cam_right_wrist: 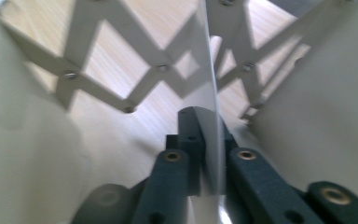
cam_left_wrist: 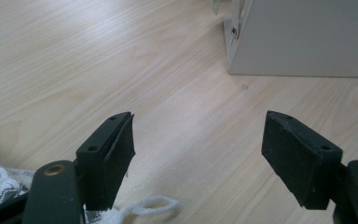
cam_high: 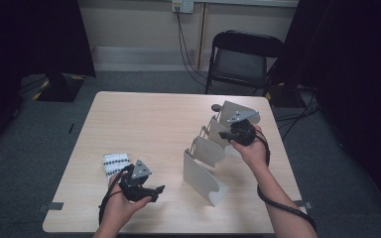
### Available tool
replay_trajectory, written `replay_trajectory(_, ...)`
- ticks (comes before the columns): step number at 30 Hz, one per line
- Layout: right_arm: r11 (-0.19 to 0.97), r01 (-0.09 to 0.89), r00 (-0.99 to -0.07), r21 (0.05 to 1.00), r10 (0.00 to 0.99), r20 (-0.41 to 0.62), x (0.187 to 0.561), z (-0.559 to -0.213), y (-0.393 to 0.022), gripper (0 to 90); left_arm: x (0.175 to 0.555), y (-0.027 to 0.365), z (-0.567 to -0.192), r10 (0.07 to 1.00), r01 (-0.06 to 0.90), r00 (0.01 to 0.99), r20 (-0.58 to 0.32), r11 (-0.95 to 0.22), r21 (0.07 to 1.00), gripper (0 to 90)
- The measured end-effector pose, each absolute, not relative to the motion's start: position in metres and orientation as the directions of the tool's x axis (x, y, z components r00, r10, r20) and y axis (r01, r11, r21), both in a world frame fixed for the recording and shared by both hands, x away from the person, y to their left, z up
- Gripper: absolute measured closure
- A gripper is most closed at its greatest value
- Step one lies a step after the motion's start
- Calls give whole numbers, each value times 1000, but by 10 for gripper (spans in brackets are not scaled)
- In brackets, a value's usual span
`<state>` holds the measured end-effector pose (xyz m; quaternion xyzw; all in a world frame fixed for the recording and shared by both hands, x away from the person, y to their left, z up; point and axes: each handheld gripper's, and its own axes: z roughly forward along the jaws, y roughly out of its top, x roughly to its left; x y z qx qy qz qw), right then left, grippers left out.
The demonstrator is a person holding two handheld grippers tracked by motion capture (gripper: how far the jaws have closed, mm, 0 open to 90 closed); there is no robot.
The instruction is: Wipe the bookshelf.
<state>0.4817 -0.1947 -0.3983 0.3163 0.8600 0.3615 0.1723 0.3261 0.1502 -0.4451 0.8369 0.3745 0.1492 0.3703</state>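
Left hand-held gripper [cam_high: 155,190] sat idle near the counter's [cam_high: 144,119] front edge, jaws wide and empty, knitted cloth [cam_high: 115,163] at its 10 o'clock. Expanding file rack [cam_high: 204,171] ran long axis 7-to-1 o'clock, its near panel at the left one's 2 o'clock. Right hand-held gripper [cam_right_wrist: 208,140] was clamped on a far divider plate [cam_right_wrist: 209,93], so that hand was nearer.

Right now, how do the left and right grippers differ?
The left gripper has its jaws wide open with nothing between them; the right gripper has its jaws shut on a thin panel of the white folding rack. The left hovers by the patterned cloth; the right is at the rack. Both are hand-held.
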Motion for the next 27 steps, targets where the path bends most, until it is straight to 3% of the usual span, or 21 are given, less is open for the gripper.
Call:
replay_trajectory(17,419,511,-624,750,781,-11,463,-372,-210,899,327,149,-440,734,504,678,-21,-444,741,252)
replay_trajectory(27,366,565,-537,740,843,-7,447,-375,-199,899,326,147,-435,726,487,688,-14,-447,750,251)
